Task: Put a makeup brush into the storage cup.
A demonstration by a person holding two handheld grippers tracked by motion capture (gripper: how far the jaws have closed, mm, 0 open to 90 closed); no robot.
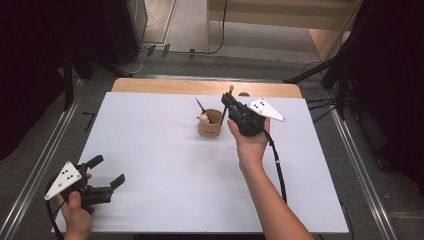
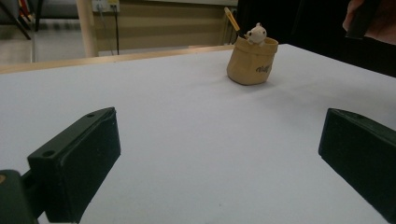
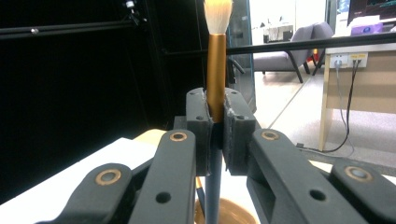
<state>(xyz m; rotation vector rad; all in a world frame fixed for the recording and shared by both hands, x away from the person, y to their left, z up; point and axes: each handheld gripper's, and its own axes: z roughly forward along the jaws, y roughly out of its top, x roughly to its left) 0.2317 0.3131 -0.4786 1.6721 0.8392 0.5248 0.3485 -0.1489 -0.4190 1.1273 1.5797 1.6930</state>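
Gripping: the right gripper is clamping its black jaws on a slim brush with a gold ferrule, white bristles and a dark handle, holding it upright, bristles up.
Brush place: in the high view the brush is standing just right of the small tan paper-like cup with a pale animal figure on its rim, the handle's lower end hanging over the cup's mouth.
Cup contents: another stick-like tool is leaning inside.
Left tool: the left gripper is resting near the table's front left corner, jaws wide apart, nothing between them.
Open room: the flat white table top is lying bare between the two grippers.
Edges: the cup is sitting near the far wooden edge.
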